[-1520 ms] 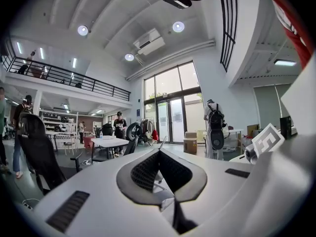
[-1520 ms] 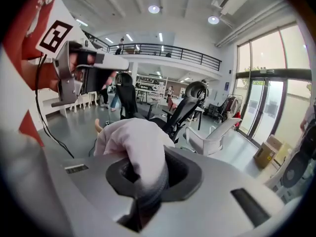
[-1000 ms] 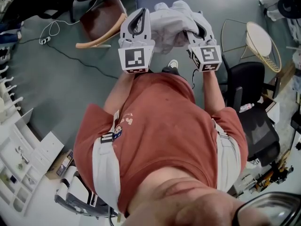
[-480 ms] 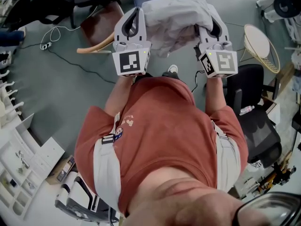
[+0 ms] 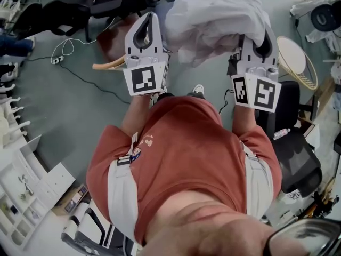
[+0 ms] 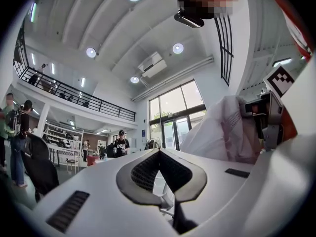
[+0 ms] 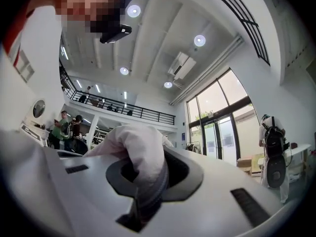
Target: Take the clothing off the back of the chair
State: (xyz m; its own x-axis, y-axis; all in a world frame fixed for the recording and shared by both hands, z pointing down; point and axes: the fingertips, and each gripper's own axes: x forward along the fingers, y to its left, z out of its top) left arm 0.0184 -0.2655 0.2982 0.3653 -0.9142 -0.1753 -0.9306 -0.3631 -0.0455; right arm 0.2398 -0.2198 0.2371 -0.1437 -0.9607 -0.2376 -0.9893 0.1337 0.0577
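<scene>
Scene: seen from the head, a person stood with a gripper in each hand, both raised at 12 o'clock.
Clothing: a pale, bunched garment [image 5: 213, 20] hung in the air from 12 to 1 o'clock, touching no chair that showed.
Right gripper: the right gripper [image 5: 251, 36] was clamped on a fold of the clothing, with cloth bulging up between its jaws.
Left gripper: the left gripper [image 5: 151, 16] had its jaws together on nothing. The clothing was just beside it at 3 o'clock.
Chairs: a wooden chair [image 5: 109, 52] stood at 11 o'clock, partly behind the left gripper, and an office chair [image 5: 298, 159] at 4 o'clock. Neither bore clothing, and which one had held it could not be told.
Progress: the lift-off looked done, since the garment hung free. What seemed left was carrying it clear and putting it down.
Containers: a white shelf [image 5: 48, 177] at 8 o'clock held small things in its compartments, too small to name. The clothing lay in no container.
</scene>
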